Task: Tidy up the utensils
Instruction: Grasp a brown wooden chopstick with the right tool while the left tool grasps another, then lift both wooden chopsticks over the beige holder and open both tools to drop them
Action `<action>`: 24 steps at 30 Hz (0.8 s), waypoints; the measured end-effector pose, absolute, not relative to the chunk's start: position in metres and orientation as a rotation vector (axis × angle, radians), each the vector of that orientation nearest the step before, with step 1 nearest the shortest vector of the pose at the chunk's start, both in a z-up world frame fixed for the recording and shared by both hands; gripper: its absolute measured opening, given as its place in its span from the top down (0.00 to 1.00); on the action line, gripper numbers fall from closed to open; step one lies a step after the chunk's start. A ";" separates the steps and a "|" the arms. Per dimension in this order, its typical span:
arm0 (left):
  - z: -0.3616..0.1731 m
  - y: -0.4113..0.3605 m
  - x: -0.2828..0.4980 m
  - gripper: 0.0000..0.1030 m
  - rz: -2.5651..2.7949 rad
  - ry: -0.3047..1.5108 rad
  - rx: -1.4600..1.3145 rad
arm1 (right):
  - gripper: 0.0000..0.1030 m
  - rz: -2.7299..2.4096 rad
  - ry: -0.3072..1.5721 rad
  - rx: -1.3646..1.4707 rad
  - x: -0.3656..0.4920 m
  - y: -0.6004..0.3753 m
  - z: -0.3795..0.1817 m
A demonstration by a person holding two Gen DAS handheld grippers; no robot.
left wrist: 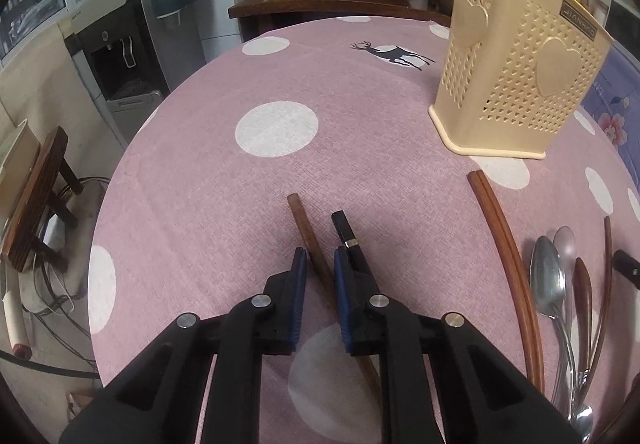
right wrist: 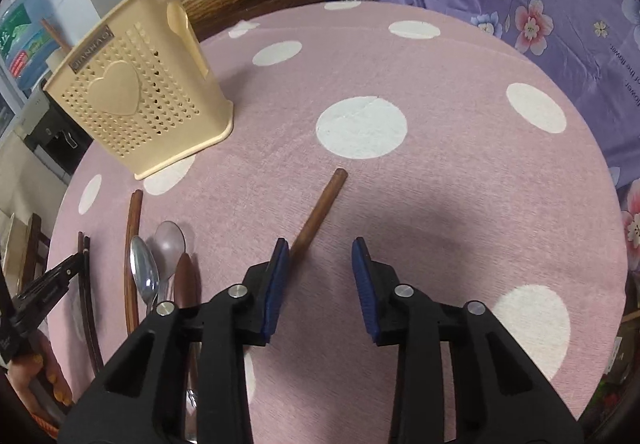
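Utensils lie low on the counter (left wrist: 192, 164): spoons (left wrist: 550, 284) lower right. The left gripper (left wrist: 320, 264), nearly closed, pinches a brown chopstick (left wrist: 310, 240), presumably bound for the holder (left wrist: 516, 84) upper right. The right gripper (right wrist: 320, 260) gapes wide, holding nothing, ready beside another chopstick (right wrist: 320, 210).

The utensil holder (right wrist: 136, 92) is standing on the table (right wrist: 440, 172). Nearer the camera than the holder, spoons (right wrist: 160, 256) are lying beside paired chopsticks (right wrist: 132, 252); a single chopstick (right wrist: 320, 210) is lying to the holder's right.
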State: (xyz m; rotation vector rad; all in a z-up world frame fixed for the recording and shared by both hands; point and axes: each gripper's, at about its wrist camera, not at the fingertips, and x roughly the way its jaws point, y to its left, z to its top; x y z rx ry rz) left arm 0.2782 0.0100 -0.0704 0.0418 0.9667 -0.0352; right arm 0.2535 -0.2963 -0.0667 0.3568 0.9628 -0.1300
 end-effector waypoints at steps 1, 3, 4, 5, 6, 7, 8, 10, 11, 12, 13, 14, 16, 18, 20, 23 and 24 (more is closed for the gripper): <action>-0.070 0.011 0.279 0.87 -0.036 0.968 0.032 | 0.72 -0.143 0.965 0.339 0.258 -0.292 -0.067; -0.070 0.012 0.279 0.88 -0.030 0.971 0.016 | 0.76 -0.174 0.961 0.309 0.264 -0.286 -0.068; -0.070 0.010 0.280 0.88 -0.027 0.971 0.017 | 0.79 -0.191 0.958 0.300 0.266 -0.285 -0.068; -0.070 0.009 0.281 0.88 -0.025 0.970 0.027 | 0.81 -0.207 0.956 0.290 0.271 -0.283 -0.069; -0.070 0.007 0.283 0.88 -0.025 0.970 0.037 | 0.83 -0.215 0.956 0.279 0.275 -0.281 -0.069; -0.070 0.004 0.285 0.88 -0.025 0.971 0.044 | 0.84 -0.224 0.958 0.269 0.280 -0.279 -0.069; -0.070 0.001 0.286 0.89 -0.027 0.973 0.046 | 0.86 -0.227 0.962 0.269 0.284 -0.278 -0.069; -0.070 -0.003 0.288 0.90 -0.034 0.976 0.047 | 0.86 -0.218 0.972 0.276 0.291 -0.277 -0.068; -0.070 -0.005 0.289 0.90 -0.035 0.976 0.053 | 0.87 -0.217 0.977 0.276 0.294 -0.276 -0.068; -0.070 -0.008 0.290 0.90 -0.037 0.974 0.065 | 0.87 -0.213 0.982 0.270 0.298 -0.275 -0.067; -0.071 -0.011 0.291 0.91 -0.035 0.971 0.080 | 0.87 -0.210 0.985 0.266 0.301 -0.274 -0.067; -0.071 -0.013 0.291 0.91 -0.033 0.969 0.090 | 0.87 -0.209 0.989 0.268 0.304 -0.274 -0.067; -0.071 -0.015 0.292 0.92 -0.033 0.971 0.090 | 0.88 -0.208 0.996 0.274 0.309 -0.273 -0.067; -0.070 -0.014 0.293 0.92 -0.036 0.974 0.083 | 0.90 -0.208 0.999 0.287 0.313 -0.275 -0.067; -0.070 -0.015 0.294 0.92 -0.033 0.973 0.083 | 0.90 -0.208 0.996 0.295 0.315 -0.275 -0.067; -0.070 -0.014 0.296 0.92 -0.030 0.974 0.072 | 0.91 -0.196 0.994 0.342 0.318 -0.280 -0.067; -0.070 -0.013 0.297 0.92 -0.030 0.976 0.067 | 0.91 -0.187 0.993 0.357 0.319 -0.281 -0.068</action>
